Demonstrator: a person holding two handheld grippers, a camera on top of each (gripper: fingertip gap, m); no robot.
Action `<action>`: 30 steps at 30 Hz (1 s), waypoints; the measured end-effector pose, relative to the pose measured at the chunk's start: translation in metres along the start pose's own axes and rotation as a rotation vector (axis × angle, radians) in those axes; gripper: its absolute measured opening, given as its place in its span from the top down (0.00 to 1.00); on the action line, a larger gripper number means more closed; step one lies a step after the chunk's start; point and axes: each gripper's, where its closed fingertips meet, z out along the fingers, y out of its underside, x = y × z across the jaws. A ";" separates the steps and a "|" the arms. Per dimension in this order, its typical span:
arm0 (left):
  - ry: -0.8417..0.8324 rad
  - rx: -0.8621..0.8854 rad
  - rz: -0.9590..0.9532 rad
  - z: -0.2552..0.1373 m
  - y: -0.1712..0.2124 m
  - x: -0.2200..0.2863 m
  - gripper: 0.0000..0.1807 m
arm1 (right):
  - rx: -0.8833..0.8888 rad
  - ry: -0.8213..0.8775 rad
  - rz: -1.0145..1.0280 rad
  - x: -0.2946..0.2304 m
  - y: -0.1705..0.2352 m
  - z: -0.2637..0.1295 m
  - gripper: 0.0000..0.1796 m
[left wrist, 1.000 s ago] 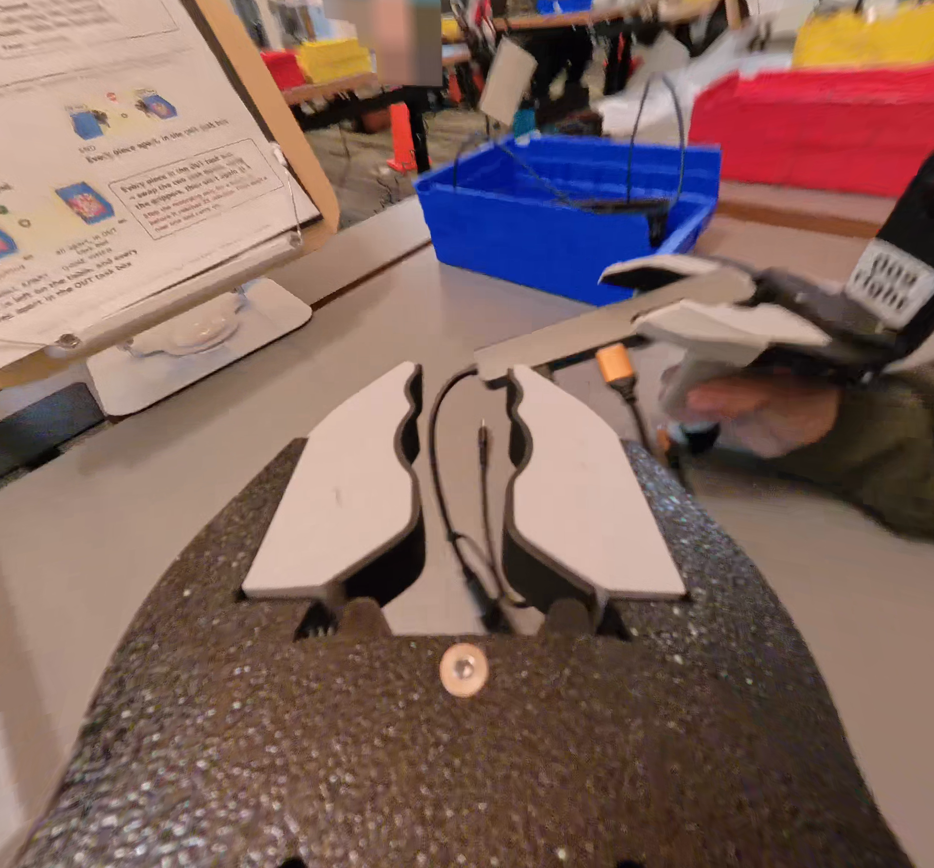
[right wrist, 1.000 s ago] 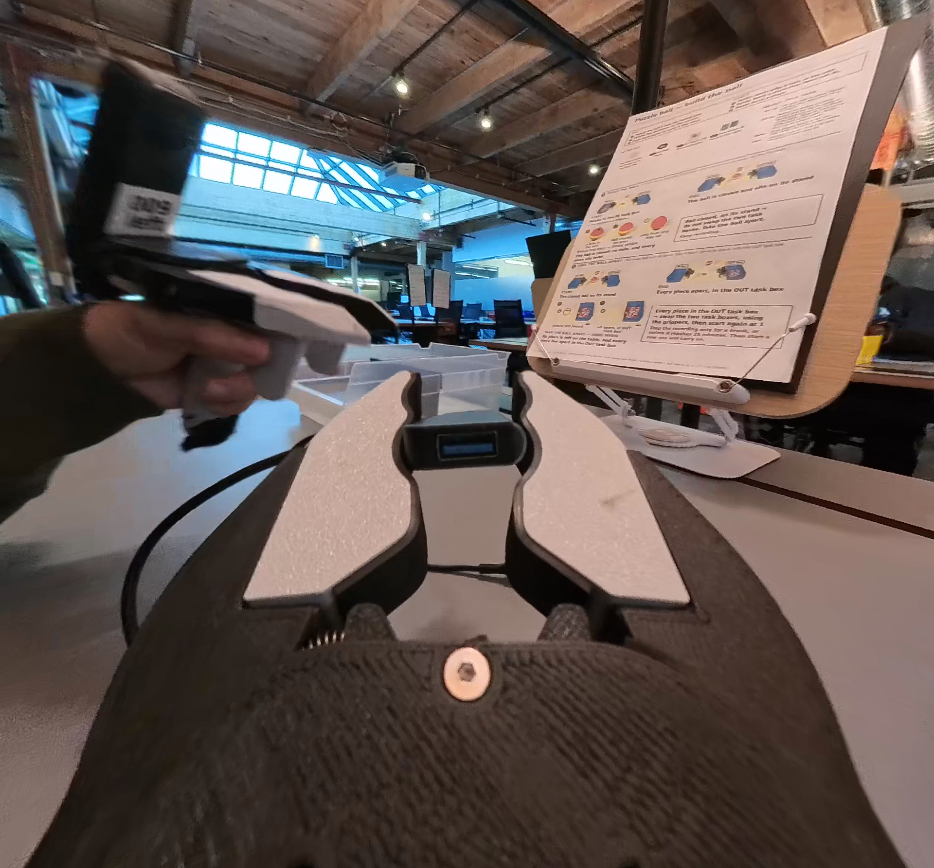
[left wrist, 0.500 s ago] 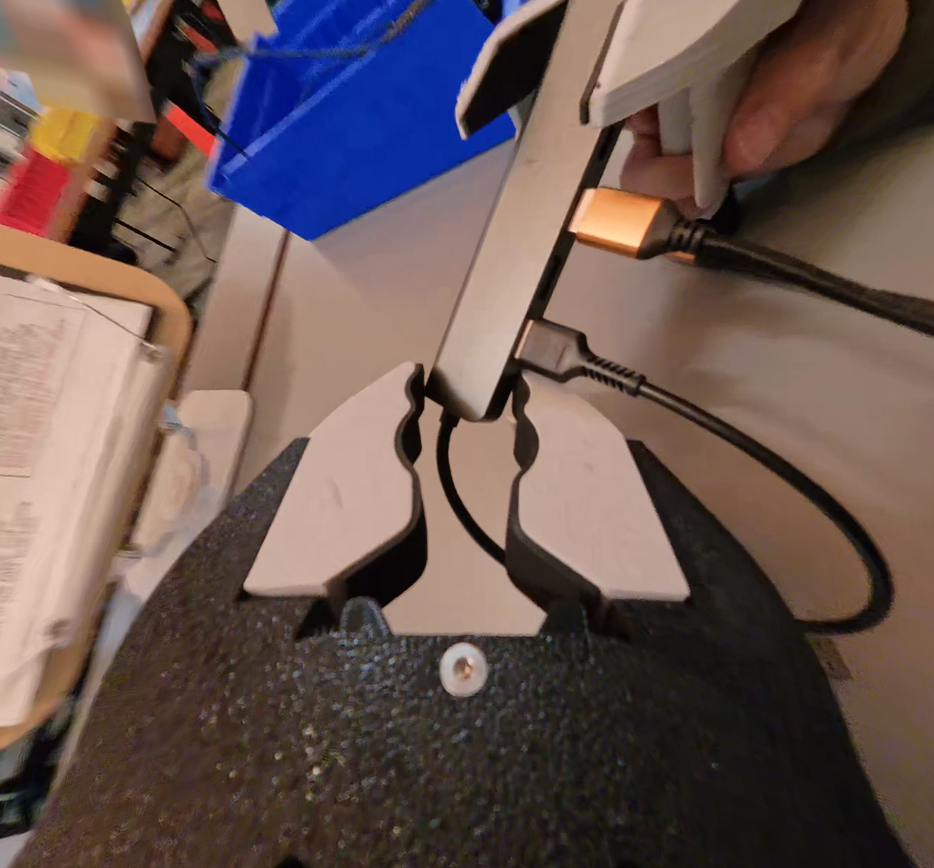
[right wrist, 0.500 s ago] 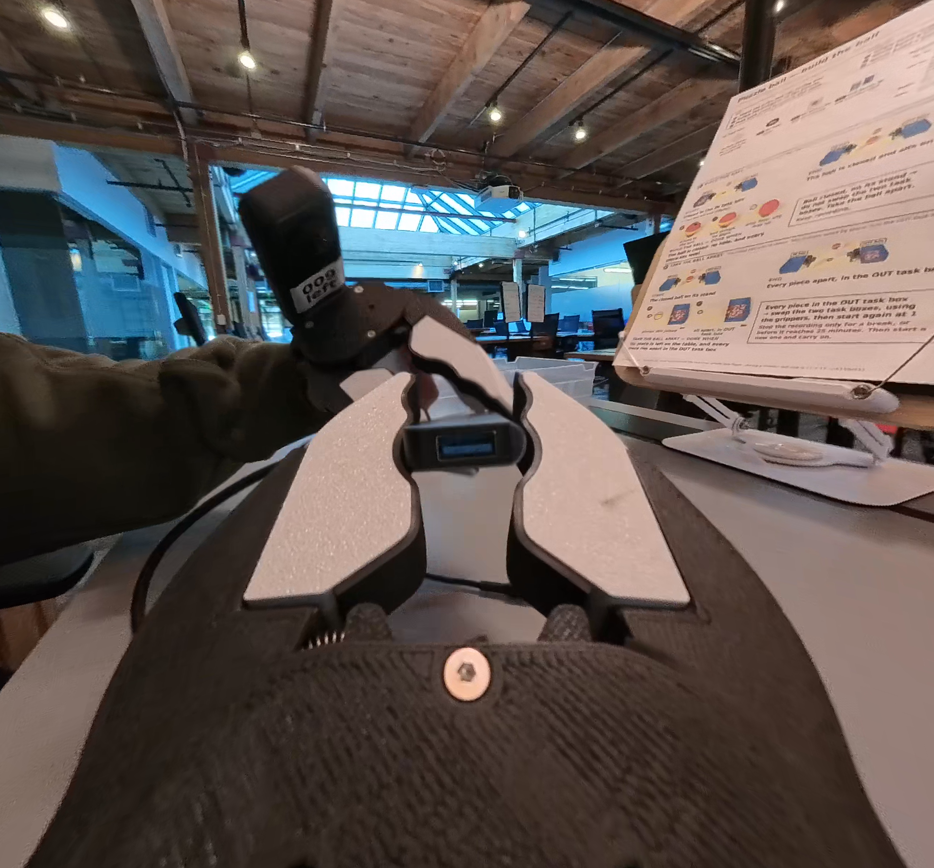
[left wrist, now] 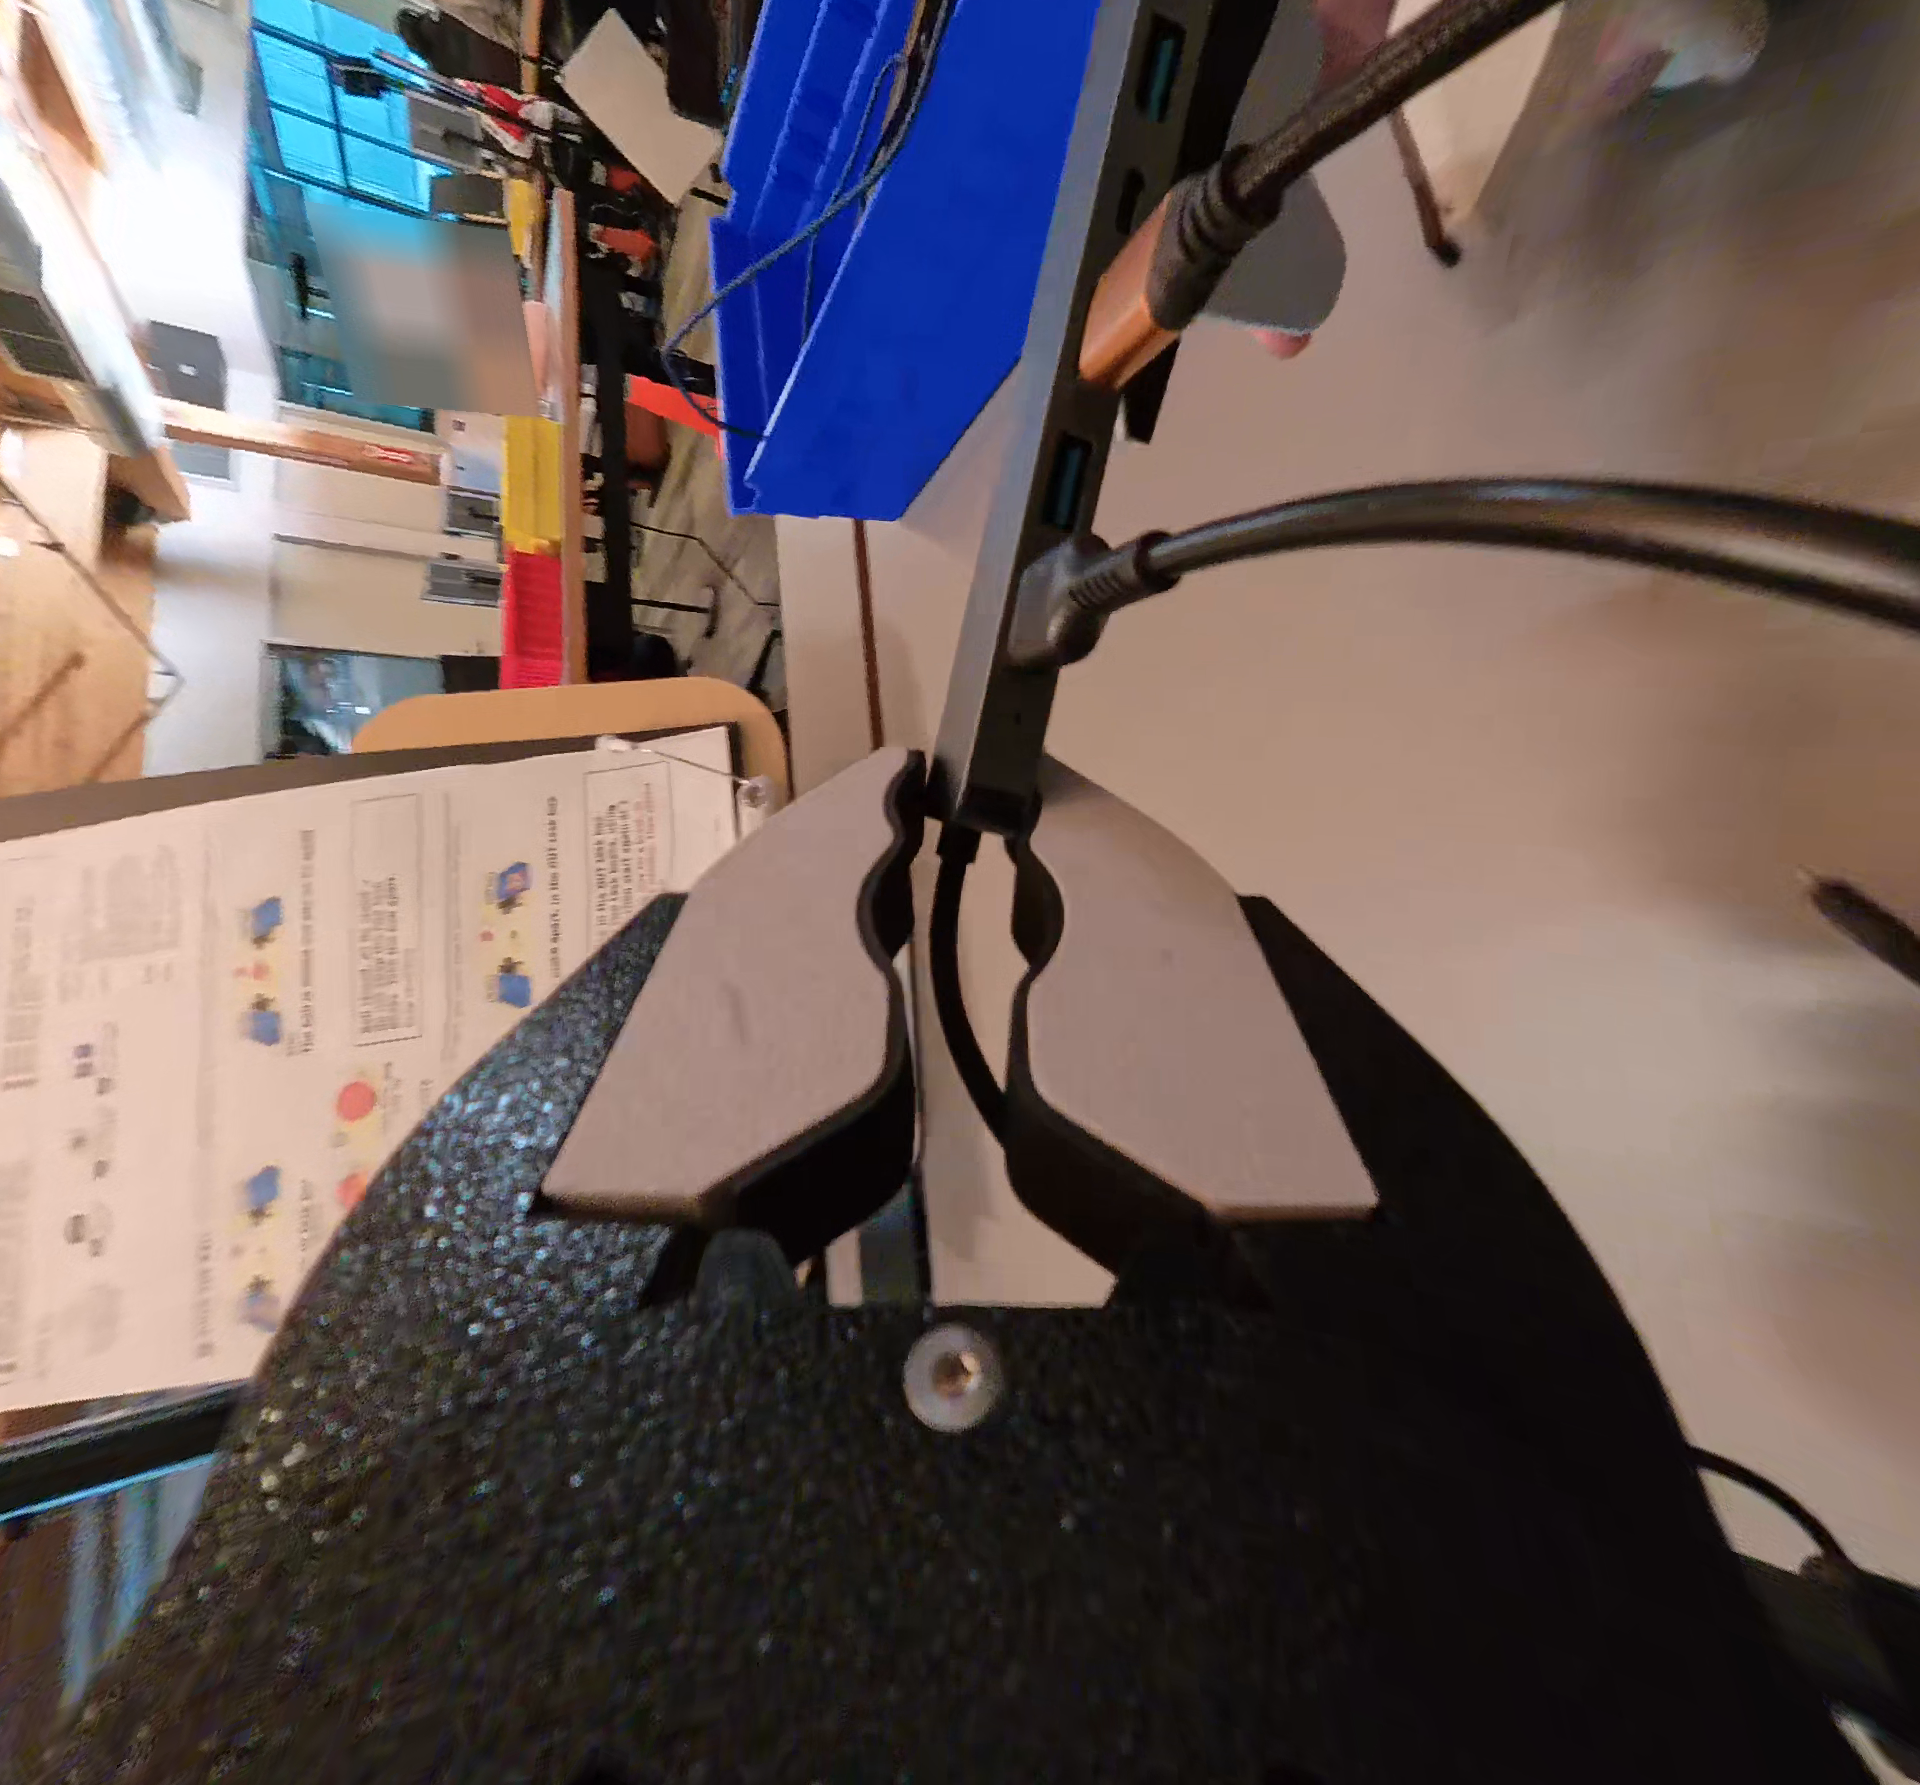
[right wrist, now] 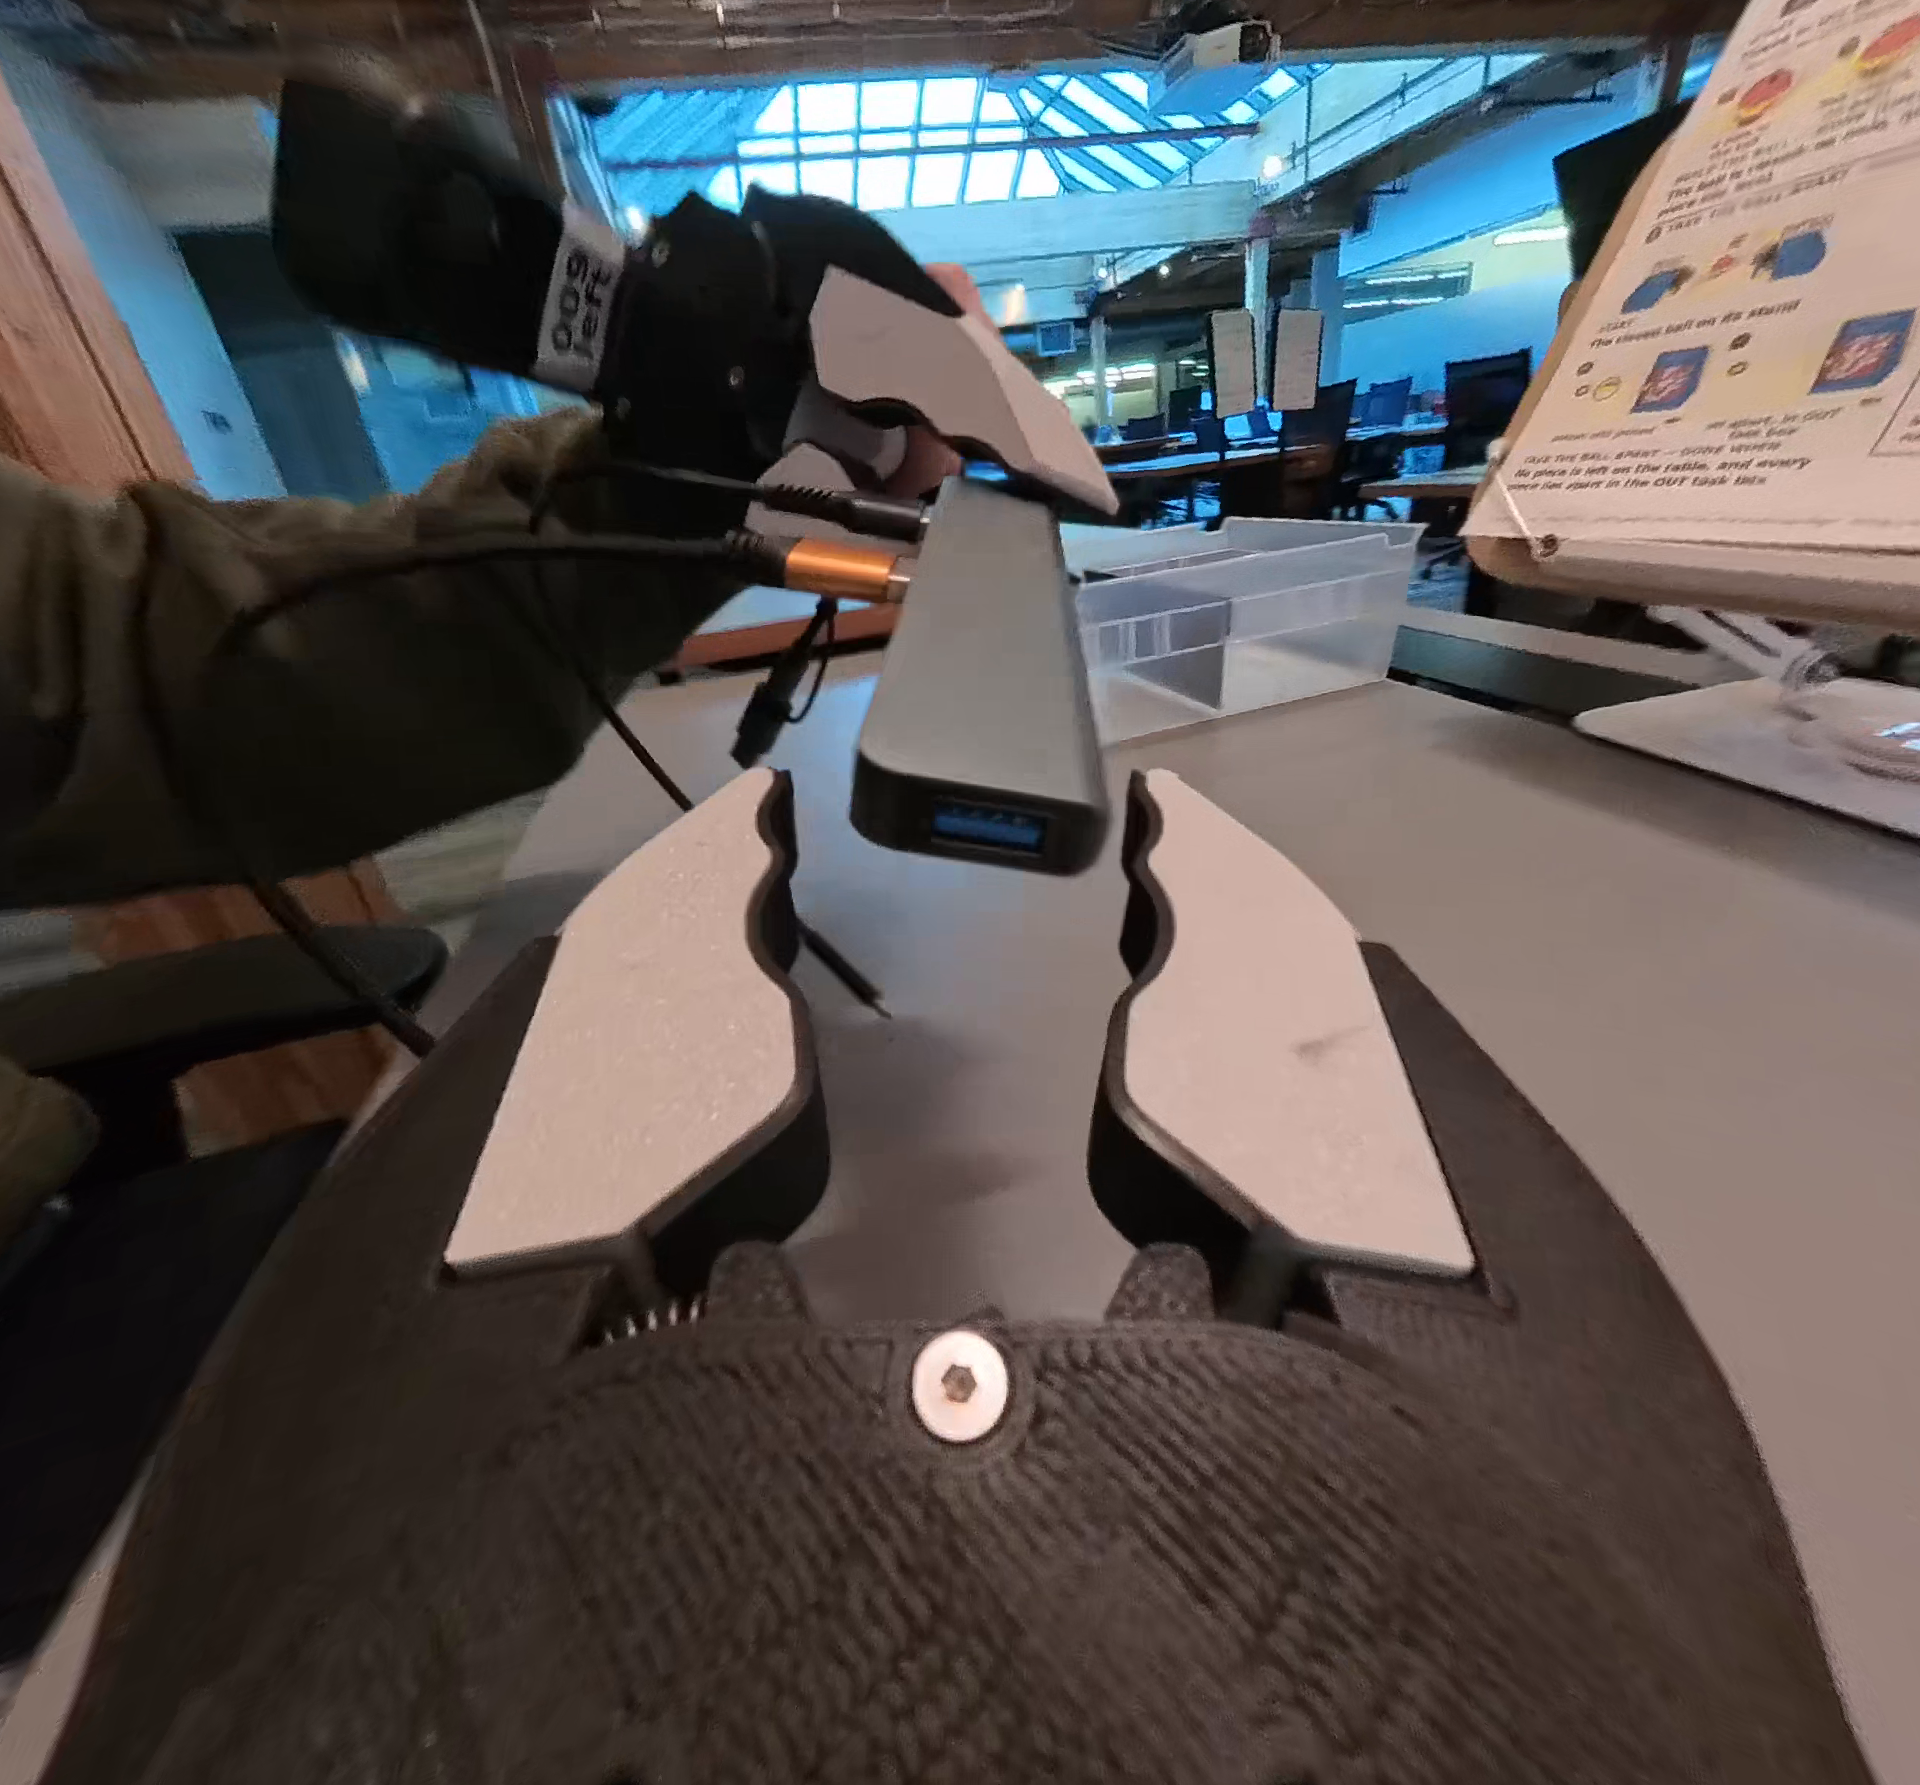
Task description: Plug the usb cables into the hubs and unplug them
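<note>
A grey USB hub (left wrist: 1008, 509) is held in the air above the table. My left gripper (left wrist: 977, 779) is shut on its cable end, and the hub's own black lead (left wrist: 951, 987) runs back between the fingers. A black cable (left wrist: 1060, 603) and an orange-collared braided cable (left wrist: 1127, 322) are plugged into the hub's side. In the right wrist view the hub (right wrist: 977, 655) points at me with its blue end port showing. My right gripper (right wrist: 958, 779) is open, its fingertips either side of that end without touching it. The left gripper (right wrist: 935, 405) grips the far end.
A blue bin (left wrist: 883, 281) holding cables stands behind the hub. An instruction sheet on a stand (right wrist: 1714, 333) is at the right, with a clear plastic tray (right wrist: 1247, 613) beyond. A thin loose plug (right wrist: 842, 977) lies on the grey table (right wrist: 1507, 956). A green sleeve (right wrist: 312, 644) reaches in from the left. My hands' fingertips stand some 8 centimetres from each other.
My right gripper has opened and let go of the hub's port end. My left gripper has shut on the other end, rolled sideways, and now carries the hub alone.
</note>
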 end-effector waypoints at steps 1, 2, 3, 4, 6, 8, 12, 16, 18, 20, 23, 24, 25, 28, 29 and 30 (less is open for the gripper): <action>-0.017 -0.008 0.023 -0.001 0.001 -0.002 0.93 | 0.014 -0.007 0.052 0.002 -0.002 -0.002 0.65; -0.037 -0.011 0.043 -0.001 0.001 -0.003 0.93 | 0.027 -0.006 0.097 0.006 -0.004 -0.005 0.64; -0.057 -0.014 0.060 -0.002 0.001 -0.005 0.93 | 0.042 -0.008 0.121 0.009 -0.006 -0.007 0.62; -0.060 -0.019 0.070 -0.003 0.002 -0.004 0.93 | 0.062 -0.003 0.127 0.011 -0.009 -0.010 0.62; -0.075 -0.037 0.108 -0.003 0.004 -0.004 0.93 | 0.063 0.007 0.104 0.012 -0.012 -0.012 0.60; -0.077 -0.057 0.151 -0.003 0.006 -0.002 0.93 | 0.020 0.010 0.065 0.010 -0.009 -0.010 0.58; -0.102 -0.074 0.228 0.000 0.006 -0.001 0.93 | 0.004 0.035 0.007 0.008 -0.004 -0.003 0.69; -0.128 -0.060 0.250 0.002 0.006 -0.002 0.93 | 0.023 0.047 0.004 0.008 -0.004 0.000 0.80; -0.131 -0.059 0.242 0.003 0.009 -0.001 0.93 | 0.021 0.039 0.002 0.006 -0.005 -0.001 0.80; -0.147 -0.063 0.256 0.003 0.010 -0.001 0.93 | 0.012 0.048 0.001 0.007 -0.004 0.000 0.78; -0.164 -0.072 0.292 0.003 0.012 -0.003 0.93 | 0.010 0.066 0.019 0.009 -0.002 0.002 0.77; -0.169 -0.076 0.305 0.003 0.013 -0.003 0.93 | 0.015 0.072 0.038 0.009 -0.003 0.003 0.76; -0.177 -0.080 0.317 0.003 0.014 -0.004 0.93 | 0.017 0.071 0.057 0.009 -0.003 0.004 0.75; -0.202 -0.082 0.344 0.003 0.017 -0.006 0.93 | 0.028 0.104 0.083 0.012 -0.004 0.007 0.74; -0.207 -0.081 0.351 0.003 0.017 -0.006 0.93 | 0.021 0.109 0.084 0.012 -0.003 0.008 0.73; -0.210 -0.081 0.360 0.003 0.018 -0.006 0.93 | 0.012 0.117 0.081 0.013 -0.002 0.008 0.72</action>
